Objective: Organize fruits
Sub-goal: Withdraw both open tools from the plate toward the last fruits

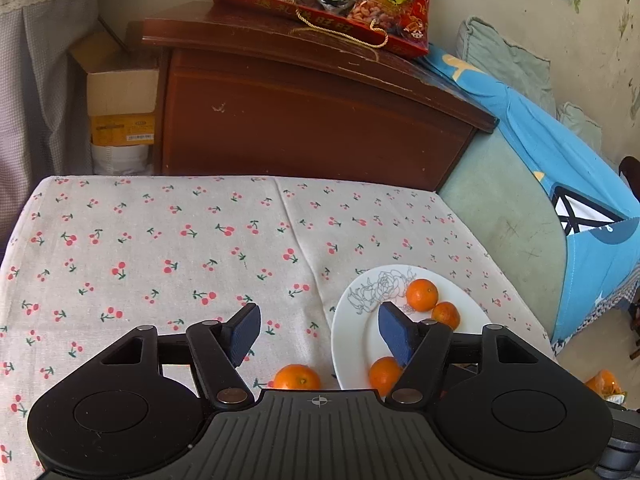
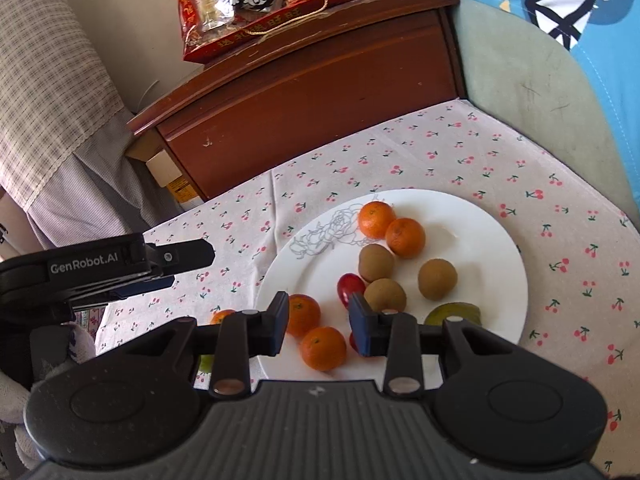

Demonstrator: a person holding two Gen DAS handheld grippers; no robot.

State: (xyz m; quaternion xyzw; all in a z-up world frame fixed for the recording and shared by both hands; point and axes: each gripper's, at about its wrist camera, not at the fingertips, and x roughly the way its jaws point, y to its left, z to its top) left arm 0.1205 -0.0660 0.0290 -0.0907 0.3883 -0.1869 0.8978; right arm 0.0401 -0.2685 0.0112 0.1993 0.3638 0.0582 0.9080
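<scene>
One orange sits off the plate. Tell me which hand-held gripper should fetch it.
Left, probably. The left hand-held gripper stands open and empty just above the stray orange on the tablecloth; the right hand-held gripper hovers over the plate.

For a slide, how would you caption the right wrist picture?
Open right gripper hovers over a white plate of tangerines, kiwis and a red fruit on a cherry-print tablecloth.

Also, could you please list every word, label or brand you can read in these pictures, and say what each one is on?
"GenRobot.AI": white letters on the side of the left gripper.
Red snack bag: Chinese characters, not legible enough to quote.
Yellow label on the cardboard box: too small and blurred to read.
</scene>
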